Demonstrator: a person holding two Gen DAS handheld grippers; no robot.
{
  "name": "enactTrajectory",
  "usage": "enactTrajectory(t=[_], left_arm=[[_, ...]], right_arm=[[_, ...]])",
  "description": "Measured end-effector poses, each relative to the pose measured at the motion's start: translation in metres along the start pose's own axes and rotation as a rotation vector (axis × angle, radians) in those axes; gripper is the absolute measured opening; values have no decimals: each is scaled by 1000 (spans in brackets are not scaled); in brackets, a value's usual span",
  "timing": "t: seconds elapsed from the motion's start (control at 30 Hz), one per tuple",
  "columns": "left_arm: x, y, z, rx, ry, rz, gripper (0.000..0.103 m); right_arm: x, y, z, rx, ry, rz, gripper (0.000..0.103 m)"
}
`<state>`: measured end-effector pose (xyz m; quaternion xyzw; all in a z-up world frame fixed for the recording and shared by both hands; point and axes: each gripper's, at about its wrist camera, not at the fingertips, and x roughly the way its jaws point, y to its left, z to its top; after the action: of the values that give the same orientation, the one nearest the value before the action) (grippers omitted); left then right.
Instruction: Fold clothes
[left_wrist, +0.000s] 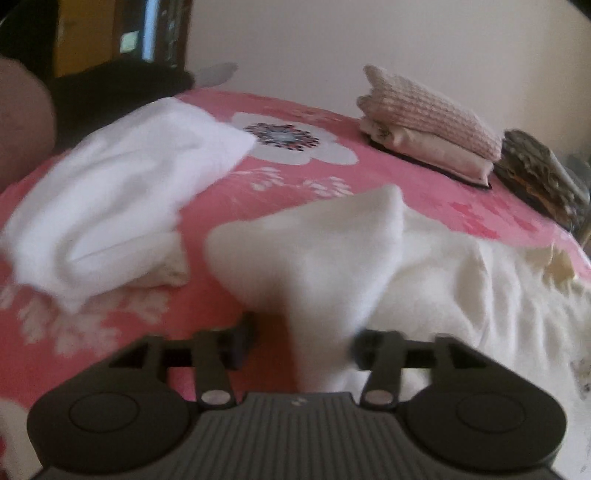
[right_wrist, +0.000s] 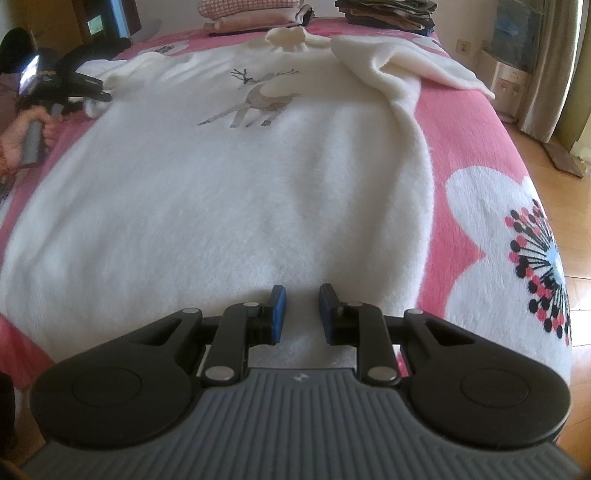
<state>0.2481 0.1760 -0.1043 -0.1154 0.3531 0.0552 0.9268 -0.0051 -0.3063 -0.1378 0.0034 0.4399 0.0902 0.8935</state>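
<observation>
A cream sweater (right_wrist: 229, 206) with a grey deer print lies flat on the pink flowered bed cover (right_wrist: 476, 155); its right sleeve (right_wrist: 388, 70) is folded in over the chest. My right gripper (right_wrist: 302, 314) sits at the near hem, its blue pads close together with hem cloth filling the gap. In the blurred left wrist view the other sleeve (left_wrist: 321, 266) rises in a peak between the wide-apart fingers of my left gripper (left_wrist: 303, 343); the left finger (left_wrist: 242, 341) stands apart from the cloth. A hand (right_wrist: 29, 133) holds the left gripper (right_wrist: 105, 94) at the sweater's far left edge.
A bright white cloth (left_wrist: 110, 184) lies crumpled left of the sleeve. At the far end of the bed stand a folded pink stack (left_wrist: 424, 122) and a dark stack (left_wrist: 543, 177). Dark clothing (left_wrist: 118, 88) lies at the far left. Wooden floor (right_wrist: 554, 155) runs along the bed's right side.
</observation>
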Motion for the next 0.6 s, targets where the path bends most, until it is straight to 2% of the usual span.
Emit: enactTrajectory(t=[0.13, 0.23, 0.3, 0.37, 0.43, 0.47, 0.53, 0.6], left_arm=[[-54, -4, -9, 21, -71, -83, 61], [-83, -42, -24, 163, -84, -193, 57], [-80, -70, -39, 258, -43, -237, 48], [-69, -94, -55, 329, 15, -264, 26], [-49, -100, -70, 358, 60, -219, 17], [-47, -94, -74, 348, 65, -214, 9], [-45, -78, -82, 322, 70, -211, 3], [-42, -63, -90, 295, 74, -207, 3]], right_arm=[[0, 1, -1, 16, -9, -4, 19], [0, 2, -2, 21, -14, -15, 20], [1, 4, -3, 23, -17, -22, 20], [0, 5, -4, 26, -20, -28, 20], [0, 5, -4, 31, -24, -32, 20], [0, 5, -4, 33, -27, -34, 20], [-1, 5, -5, 39, -33, -36, 20], [-1, 5, -7, 45, -38, -38, 20]])
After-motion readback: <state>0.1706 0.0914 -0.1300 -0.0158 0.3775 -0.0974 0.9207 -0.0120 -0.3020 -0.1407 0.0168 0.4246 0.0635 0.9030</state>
